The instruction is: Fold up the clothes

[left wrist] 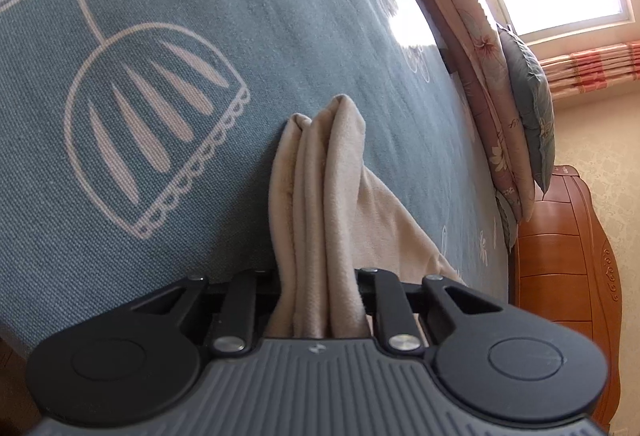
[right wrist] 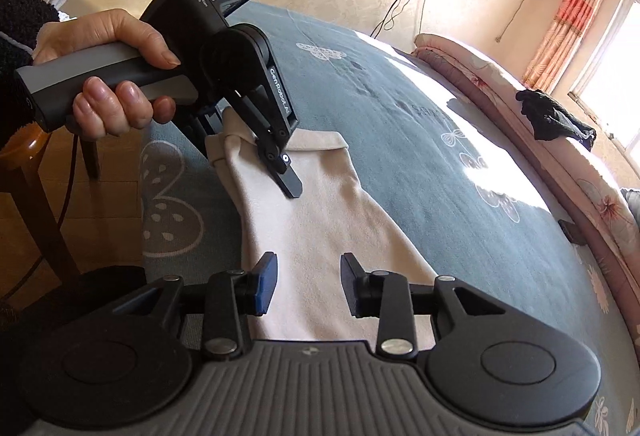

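Sunlit bedroom, blue bedspread (right wrist: 400, 140) as work surface: the left gripper (right wrist: 286, 182) is closed on a bunched fold of the beige garment (right wrist: 320, 220) near its collar end, cloth being pinched between its jaws, while the right gripper (right wrist: 308, 288) is held spread and empty just above the near end. For a clean fold, the loose near end is best regripped by the right jaws before the pinched end is carried over, edges being kept aligned and the cloth flat on the bedspread.

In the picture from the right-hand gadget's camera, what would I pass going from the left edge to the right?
A hand holding the left gripper → the cream garment on the blue bedspread → a black cloth on the pink floral bedding → striped curtains by the window.
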